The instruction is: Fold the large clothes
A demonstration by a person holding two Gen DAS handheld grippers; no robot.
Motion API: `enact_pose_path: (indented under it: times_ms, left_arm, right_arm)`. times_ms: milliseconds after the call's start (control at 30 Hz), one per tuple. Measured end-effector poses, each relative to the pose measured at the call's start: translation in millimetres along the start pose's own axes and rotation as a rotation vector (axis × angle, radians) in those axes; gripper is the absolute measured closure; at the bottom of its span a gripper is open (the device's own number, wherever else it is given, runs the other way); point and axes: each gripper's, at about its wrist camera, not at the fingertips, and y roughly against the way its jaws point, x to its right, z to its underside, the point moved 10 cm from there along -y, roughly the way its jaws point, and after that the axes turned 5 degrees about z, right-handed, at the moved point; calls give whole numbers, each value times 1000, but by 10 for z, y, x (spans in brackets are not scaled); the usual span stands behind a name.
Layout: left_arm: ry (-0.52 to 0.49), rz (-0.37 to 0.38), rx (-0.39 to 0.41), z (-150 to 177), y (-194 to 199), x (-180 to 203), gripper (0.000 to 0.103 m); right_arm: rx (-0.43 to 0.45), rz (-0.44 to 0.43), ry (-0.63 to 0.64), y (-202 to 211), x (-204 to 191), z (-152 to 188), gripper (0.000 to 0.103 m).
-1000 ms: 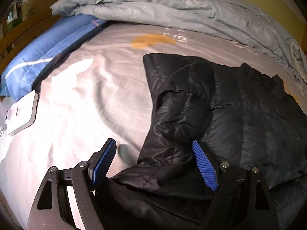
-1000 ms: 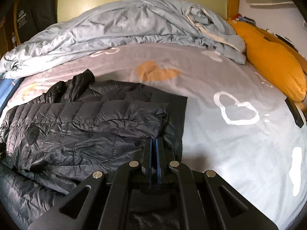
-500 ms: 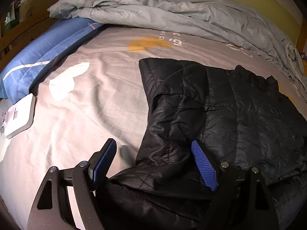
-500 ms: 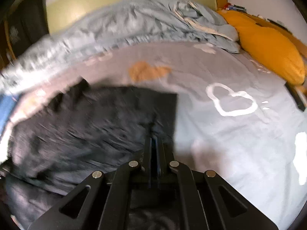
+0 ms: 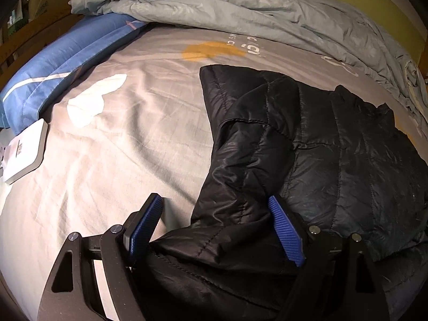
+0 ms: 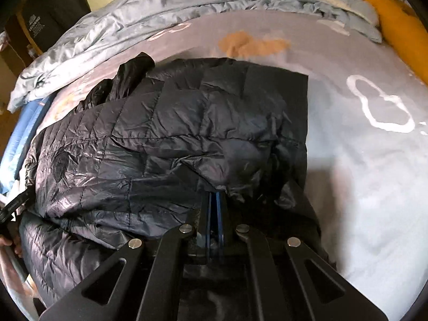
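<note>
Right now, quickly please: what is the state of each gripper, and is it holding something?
Left gripper: open, fingers astride a fold of the black puffer jacket, not pressing it.
Right gripper: shut on the jacket's edge.

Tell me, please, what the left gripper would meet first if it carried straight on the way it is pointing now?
Most likely the black puffer jacket. The left gripper stands open with a fold of that jacket already bulging up between its blue pads, and it points down toward the bed. Depth is hard to judge, so the grey bedsheet underneath would follow.
</note>
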Motion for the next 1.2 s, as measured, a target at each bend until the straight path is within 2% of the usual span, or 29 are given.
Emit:
enact_pose_path:
  times_ms: [300,500,633,700,833,1000,1067,1200]
  left_arm:
    - [2,8,7,-20,29,-3,22]
    - [-28,6,35,-45,88,49,24]
    - [-66,105,125,-145,372,221,25]
    - [-83,149,191,-204,608,310,25]
    - [-130,206,308,-283,1069,477,24]
    - [-215,258,456,-291,1597,652,22]
    - [-237,288,517,-274,1812,721,18]
    - [-232,300,617,-248,2150,739,5]
  right_arm:
    - [-55,7,-14,6,78,70,103]
    - [-18,45,-8,138,155,74,103]
    - [72,156,52,300,151,-34,103]
    - [106,175,69,402,136,-55,103]
    - [205,106,66,711,-15,-92,103]
    - [330,82,75,1079,-187,-89,99]
    - [351,77,44,1164,-221,-62,99]
    - [391,40,10,1328,-291,38,99]
